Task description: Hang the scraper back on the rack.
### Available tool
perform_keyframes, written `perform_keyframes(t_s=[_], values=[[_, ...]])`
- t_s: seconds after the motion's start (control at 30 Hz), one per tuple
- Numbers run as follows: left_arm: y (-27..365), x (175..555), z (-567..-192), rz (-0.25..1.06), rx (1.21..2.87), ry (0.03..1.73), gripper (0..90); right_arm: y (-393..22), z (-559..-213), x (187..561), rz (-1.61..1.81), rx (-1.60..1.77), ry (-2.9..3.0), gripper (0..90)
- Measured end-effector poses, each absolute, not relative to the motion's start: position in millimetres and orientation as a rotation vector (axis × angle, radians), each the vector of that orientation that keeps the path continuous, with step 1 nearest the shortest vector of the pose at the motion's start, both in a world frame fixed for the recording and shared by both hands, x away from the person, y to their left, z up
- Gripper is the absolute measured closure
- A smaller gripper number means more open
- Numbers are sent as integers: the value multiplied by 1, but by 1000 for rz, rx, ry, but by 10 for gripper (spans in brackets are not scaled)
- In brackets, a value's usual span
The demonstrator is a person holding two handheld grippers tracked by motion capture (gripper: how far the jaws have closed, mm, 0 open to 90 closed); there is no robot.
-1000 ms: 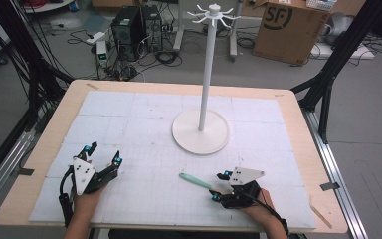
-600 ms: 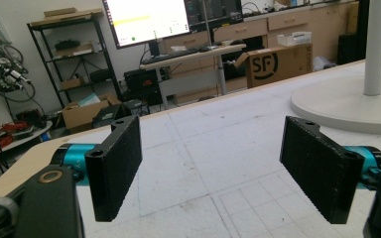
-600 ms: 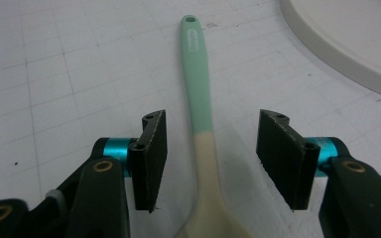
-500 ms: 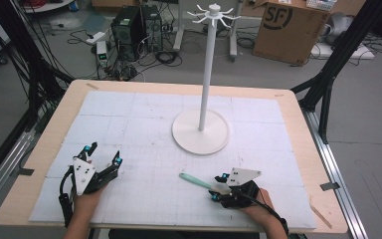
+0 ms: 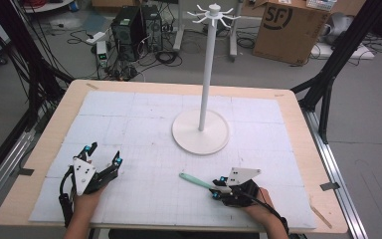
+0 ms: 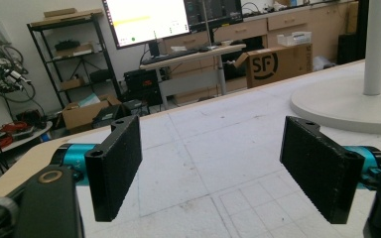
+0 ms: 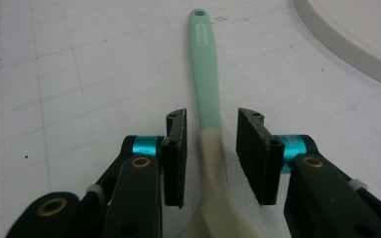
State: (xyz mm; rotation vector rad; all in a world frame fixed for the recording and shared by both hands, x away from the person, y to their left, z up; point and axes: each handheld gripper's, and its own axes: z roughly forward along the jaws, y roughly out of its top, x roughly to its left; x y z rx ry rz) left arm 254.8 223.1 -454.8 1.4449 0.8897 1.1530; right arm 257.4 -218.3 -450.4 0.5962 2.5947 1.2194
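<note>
A utensil with a mint-green handle (image 5: 194,180) and a cream head lies flat on the white gridded mat (image 5: 144,124), front right of centre. My right gripper (image 5: 218,186) rests low on the mat around it. In the right gripper view the handle (image 7: 204,64) runs between the two jaws of my right gripper (image 7: 212,119), with a thin gap on each side, so the gripper is open. My left gripper (image 5: 104,153) sits at the front left, wide open with nothing between its jaws; the left gripper view looks through the left gripper (image 6: 211,148) onto bare mat.
A white stand with a round base (image 5: 200,132), a tall pole (image 5: 206,69) and hooks at the top stands at the mat's middle back; its base (image 7: 362,29) lies just ahead and right of my right gripper. The table's wooden rim (image 5: 298,119) borders the mat.
</note>
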Motion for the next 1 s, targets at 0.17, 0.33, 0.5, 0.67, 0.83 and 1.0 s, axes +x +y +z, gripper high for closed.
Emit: perform_keyframes(t_s=[0.17,0.33,0.5,0.67,0.83,1.0], values=[[223,255,-455,1155,1445,889,249,-218,-451,258,1225,596,2605,680],[223,255,-455,1156,1446,886,248,-219,-451,260,1231,604,2614,681],[223,255,-455,1157,1446,886,248,-220,-451,260,1231,607,2624,723],[223,255,-455,1156,1446,886,248,-220,-451,261,1242,611,2624,767],[223,255,-455,1157,1446,886,248,-220,-451,260,1233,618,2616,798],[223,255,-455,1157,1446,886,248,-220,-451,260,1231,616,2613,805]])
